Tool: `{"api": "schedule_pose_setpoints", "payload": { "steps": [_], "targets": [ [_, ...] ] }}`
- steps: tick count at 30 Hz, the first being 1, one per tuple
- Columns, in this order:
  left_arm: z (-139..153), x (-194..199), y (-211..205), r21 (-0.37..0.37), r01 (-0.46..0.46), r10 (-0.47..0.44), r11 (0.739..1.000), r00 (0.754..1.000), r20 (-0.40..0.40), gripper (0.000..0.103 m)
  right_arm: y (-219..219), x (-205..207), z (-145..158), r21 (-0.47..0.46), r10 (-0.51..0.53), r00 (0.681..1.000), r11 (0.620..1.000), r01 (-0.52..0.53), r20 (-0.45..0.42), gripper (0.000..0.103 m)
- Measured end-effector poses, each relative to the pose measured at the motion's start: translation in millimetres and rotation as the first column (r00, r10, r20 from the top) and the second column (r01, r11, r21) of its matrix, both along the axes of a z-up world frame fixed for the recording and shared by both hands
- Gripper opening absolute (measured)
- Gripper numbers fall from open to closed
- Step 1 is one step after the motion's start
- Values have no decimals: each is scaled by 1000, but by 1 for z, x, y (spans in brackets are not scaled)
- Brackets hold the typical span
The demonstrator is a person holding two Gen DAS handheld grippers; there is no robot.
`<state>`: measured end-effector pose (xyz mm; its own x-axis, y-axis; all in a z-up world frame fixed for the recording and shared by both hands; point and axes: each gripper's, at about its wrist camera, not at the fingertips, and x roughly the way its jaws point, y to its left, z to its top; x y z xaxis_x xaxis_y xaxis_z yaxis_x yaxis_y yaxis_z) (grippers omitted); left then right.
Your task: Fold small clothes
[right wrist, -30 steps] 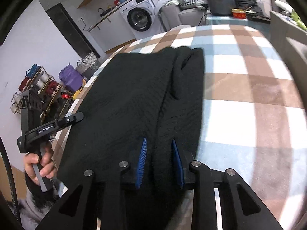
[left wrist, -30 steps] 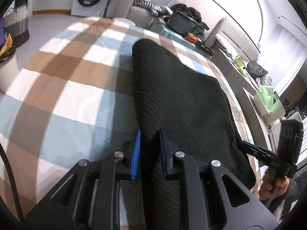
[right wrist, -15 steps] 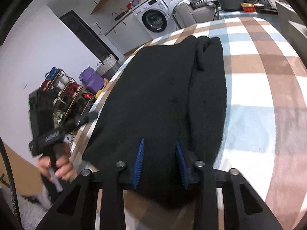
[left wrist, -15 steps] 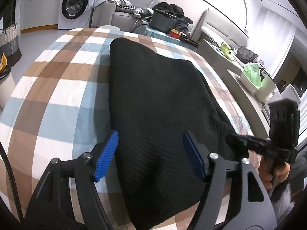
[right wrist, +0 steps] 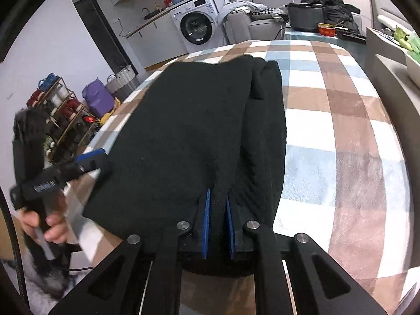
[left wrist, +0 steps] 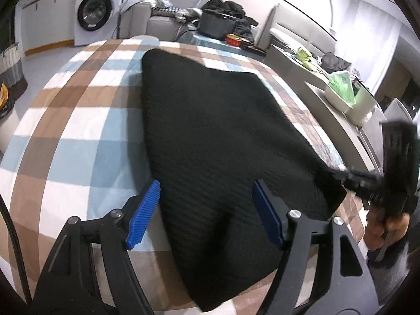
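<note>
Now, left gripper [left wrist: 206,211] fingers released over black garment [left wrist: 218,136] (near edge), right gripper [right wrist: 217,225] fingers clenching its hem

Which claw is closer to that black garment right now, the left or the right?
Right. The right claw is clamped on the black garment's near edge; the left claw hangs open over it, pads clear.

The right gripper [right wrist: 217,221] pinched the near edge of the black knit garment [right wrist: 189,141], which lay on the checked blanket [right wrist: 341,136]. At the garment's left corner, the left gripper [right wrist: 90,157] stood parted, blurred, a hand [right wrist: 44,225] gripping its handle.
</note>
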<state>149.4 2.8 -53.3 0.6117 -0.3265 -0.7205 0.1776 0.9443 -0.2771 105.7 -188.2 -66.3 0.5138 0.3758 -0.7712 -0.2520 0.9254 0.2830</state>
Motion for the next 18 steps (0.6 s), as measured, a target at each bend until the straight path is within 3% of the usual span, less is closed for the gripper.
{"api": "schedule_pose_setpoints", "payload": {
  "steps": [4,7,12,16,18],
  "targets": [
    [5,8,-23,0,43,-43,999,999,16,71,-17,31,19,37,-52,997,998,50,58,28],
    [1,16,-49,16,104,-104,995,995,12,71,-25,73,19,85,-88,996,993,85,35,45],
    [-18,22,-76,111,151,-150,982,989,-18,73,-23,143,7,97,-101,995,990,99,16,47],
    [-21,20,-79,121,176,-175,977,984,-16,79,-14,188,-8,97,-110,994,989,110,-12,47],
    [-23,20,-78,113,180,-179,977,984,-21,80,-9,206,-13,54,-111,994,992,112,-9,45]
  ]
}}
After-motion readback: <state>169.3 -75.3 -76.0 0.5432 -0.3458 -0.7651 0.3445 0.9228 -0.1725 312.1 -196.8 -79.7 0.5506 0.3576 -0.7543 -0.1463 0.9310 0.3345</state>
